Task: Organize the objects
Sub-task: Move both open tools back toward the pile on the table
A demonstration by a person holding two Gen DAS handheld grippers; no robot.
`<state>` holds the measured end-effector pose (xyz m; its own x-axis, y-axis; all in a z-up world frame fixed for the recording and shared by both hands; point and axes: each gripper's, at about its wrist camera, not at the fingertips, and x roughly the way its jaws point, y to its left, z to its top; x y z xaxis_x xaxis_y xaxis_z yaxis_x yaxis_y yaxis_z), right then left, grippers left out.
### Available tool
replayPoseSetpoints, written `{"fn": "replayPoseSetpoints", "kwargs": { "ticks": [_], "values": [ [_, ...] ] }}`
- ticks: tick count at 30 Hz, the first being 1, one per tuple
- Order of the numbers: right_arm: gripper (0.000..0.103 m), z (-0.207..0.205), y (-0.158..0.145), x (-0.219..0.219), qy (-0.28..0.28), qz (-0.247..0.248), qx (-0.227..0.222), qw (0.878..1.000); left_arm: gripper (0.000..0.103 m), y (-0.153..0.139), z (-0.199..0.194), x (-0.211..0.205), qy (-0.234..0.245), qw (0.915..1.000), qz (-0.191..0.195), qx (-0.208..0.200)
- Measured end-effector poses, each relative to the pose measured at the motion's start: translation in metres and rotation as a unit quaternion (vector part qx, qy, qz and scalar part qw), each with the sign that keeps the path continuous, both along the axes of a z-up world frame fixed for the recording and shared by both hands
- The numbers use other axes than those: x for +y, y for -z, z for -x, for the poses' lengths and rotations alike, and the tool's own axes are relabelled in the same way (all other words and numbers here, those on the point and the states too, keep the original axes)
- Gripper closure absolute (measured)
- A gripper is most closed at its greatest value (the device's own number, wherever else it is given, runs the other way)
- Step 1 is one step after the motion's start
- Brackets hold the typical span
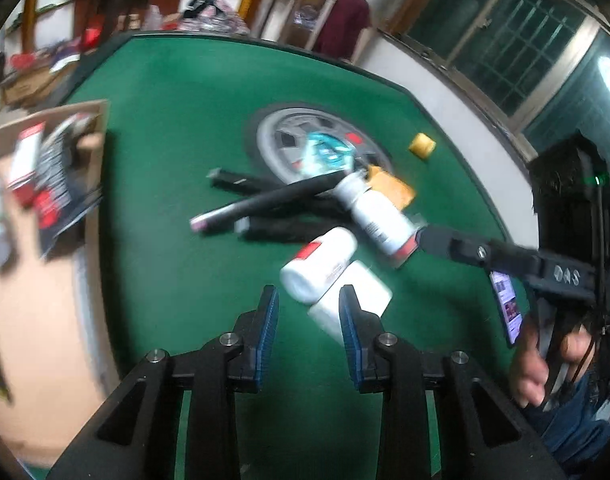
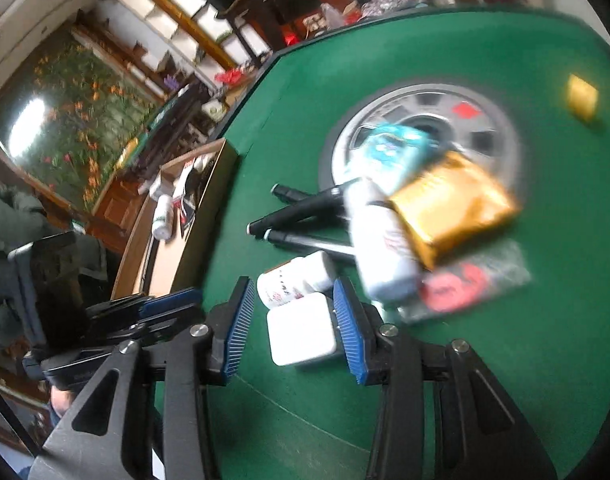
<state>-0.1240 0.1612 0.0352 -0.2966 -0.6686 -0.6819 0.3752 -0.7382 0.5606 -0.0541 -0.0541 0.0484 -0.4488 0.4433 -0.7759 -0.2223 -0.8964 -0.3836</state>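
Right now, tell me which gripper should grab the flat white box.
Right. The right gripper is open with the flat white box already between its blue pads. The left gripper, also open, sits off to the side, only its right pad overlapping the box.

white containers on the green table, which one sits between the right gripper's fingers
The flat white rectangular box, framed by the open right gripper. The round white bottle lies just beyond it; the taller spray bottle farther off.

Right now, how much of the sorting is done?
Partly done: the cardboard box already holds a bottle and packets. In hand: nothing, though the open right gripper straddles the white case. Left: bottles, black tubes, gold packet and yellow block.
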Motion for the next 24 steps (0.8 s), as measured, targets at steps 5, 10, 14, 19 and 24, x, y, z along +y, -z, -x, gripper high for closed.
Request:
{"fn": "replayPoseSetpoints", "kwargs": {
  "ticks": [5, 10, 14, 19, 24],
  "values": [
    [0.064, 0.005, 0.008, 0.025, 0.028, 0.051, 0.001, 0.998, 0.076, 0.01, 0.037, 0.019, 0.01, 0.9997, 0.004, -0.02],
    [0.064, 0.016, 0.02, 0.045, 0.035, 0.067, -0.016, 0.997, 0.074, 0.027, 0.054, 0.03, 0.024, 0.9984, 0.003, -0.052],
    [0.064, 0.016, 0.022, 0.051, 0.034, 0.073, -0.018, 0.997, 0.073, 0.03, 0.041, 0.041, 0.037, 0.9979, 0.014, -0.052],
    [0.058, 0.014, 0.021, 0.052, 0.034, 0.068, -0.016, 0.997, 0.07, 0.031, 0.025, 0.048, 0.037, 0.9969, 0.04, -0.057],
    [0.056, 0.008, 0.02, 0.048, 0.03, 0.05, -0.008, 0.998, 0.057, 0.033, 0.019, 0.04, 0.034, 0.9966, 0.048, -0.058]
  ]
}}
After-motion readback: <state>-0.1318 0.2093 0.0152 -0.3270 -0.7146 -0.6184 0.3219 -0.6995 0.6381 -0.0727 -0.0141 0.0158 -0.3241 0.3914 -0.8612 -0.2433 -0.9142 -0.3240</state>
